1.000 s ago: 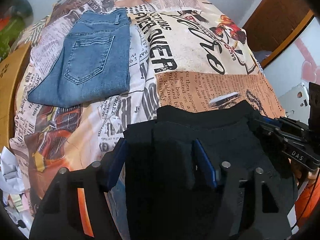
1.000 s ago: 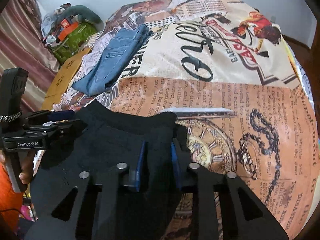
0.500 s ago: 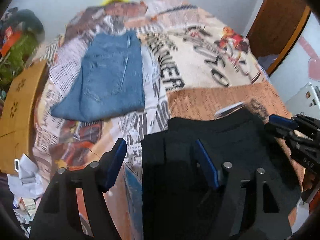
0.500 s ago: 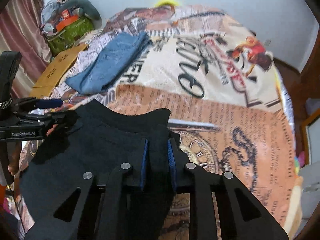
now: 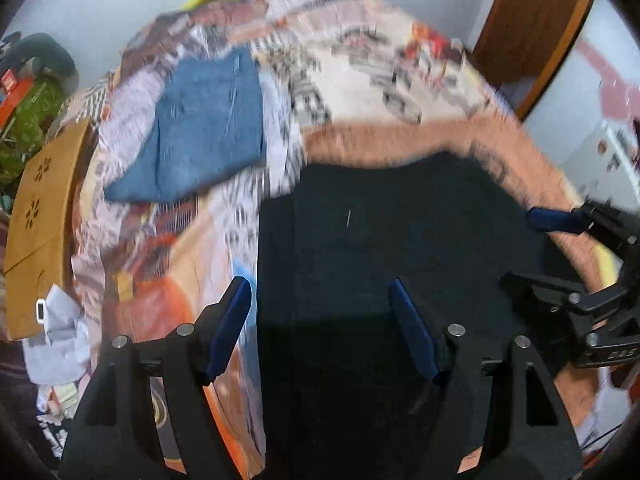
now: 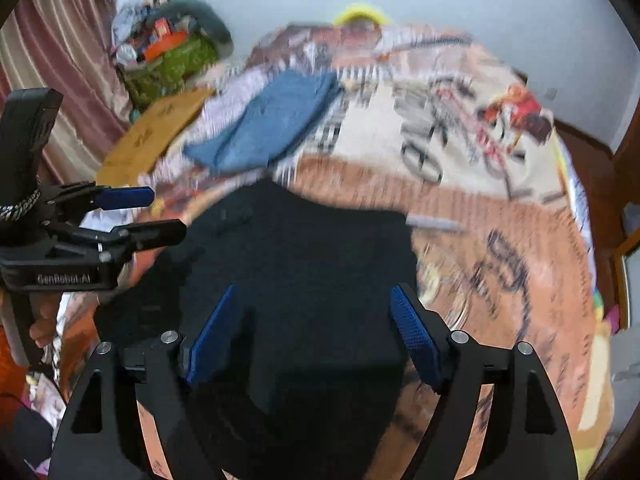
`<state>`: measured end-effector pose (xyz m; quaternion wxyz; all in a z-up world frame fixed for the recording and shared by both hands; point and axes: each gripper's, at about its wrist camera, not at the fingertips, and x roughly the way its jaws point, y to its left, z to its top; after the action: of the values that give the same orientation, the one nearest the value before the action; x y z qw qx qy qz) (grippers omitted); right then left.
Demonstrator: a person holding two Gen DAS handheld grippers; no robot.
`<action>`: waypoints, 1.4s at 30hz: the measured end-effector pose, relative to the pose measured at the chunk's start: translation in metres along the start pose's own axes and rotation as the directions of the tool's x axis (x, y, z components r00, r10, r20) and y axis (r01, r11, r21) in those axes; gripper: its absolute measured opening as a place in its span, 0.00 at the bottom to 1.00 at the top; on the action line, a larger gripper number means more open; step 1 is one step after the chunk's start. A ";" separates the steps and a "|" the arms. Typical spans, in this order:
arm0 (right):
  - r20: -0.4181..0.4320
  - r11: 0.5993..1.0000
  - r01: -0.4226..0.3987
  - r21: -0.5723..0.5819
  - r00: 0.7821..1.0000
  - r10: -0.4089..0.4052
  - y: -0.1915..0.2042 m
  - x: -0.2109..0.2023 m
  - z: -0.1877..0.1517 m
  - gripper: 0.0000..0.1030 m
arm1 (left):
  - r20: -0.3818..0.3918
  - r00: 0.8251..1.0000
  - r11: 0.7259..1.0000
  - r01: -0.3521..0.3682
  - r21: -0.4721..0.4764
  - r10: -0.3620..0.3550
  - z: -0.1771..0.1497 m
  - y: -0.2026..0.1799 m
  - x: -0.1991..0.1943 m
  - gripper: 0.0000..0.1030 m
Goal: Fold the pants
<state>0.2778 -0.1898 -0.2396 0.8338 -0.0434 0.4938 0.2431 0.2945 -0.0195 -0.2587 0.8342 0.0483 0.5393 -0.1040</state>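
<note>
Black pants (image 5: pixel 384 240) lie folded on the printed bedspread (image 5: pixel 400 92), nearer to me than the folded blue jeans (image 5: pixel 208 128), which sit well apart from the pants toward the far wall. My left gripper (image 5: pixel 320 320) hangs above the pants' left edge with its jaws spread wide and nothing clamped, one blue pad (image 5: pixel 228 324) over the bedspread, the other over the black cloth. My right gripper (image 6: pixel 316 332) has just been opening and now stands released above the pants, cloth below the pads but not pinched; both views are motion-blurred.
</note>
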 end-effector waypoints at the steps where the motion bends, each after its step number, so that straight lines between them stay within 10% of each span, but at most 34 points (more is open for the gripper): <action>1: -0.024 1.000 0.000 -0.004 1.000 -0.001 0.001 0.007 -0.005 0.74 | -0.013 1.000 1.000 -0.004 0.007 0.004 -0.006 0.000 0.005 0.73; 24: 0.039 0.987 -0.016 0.162 0.999 0.010 -0.041 -0.043 -0.065 0.74 | 0.011 0.999 0.996 -0.041 -0.082 0.042 -0.068 0.046 -0.022 0.88; 30: 0.029 0.983 0.034 0.178 0.999 -0.040 -0.057 -0.050 -0.064 0.74 | 0.031 0.994 0.990 -0.102 -0.097 0.106 -0.055 0.055 -0.033 0.88; 42: 0.100 0.983 -0.032 0.182 0.995 0.014 -0.056 -0.047 -0.030 0.74 | 0.048 0.999 0.995 0.019 -0.102 -0.014 -0.006 0.042 -0.018 0.88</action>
<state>0.2607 -0.2657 -0.2248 0.8547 0.0512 0.4729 0.2080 0.2917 0.0249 -0.2465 0.8472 -0.0015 0.5246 -0.0842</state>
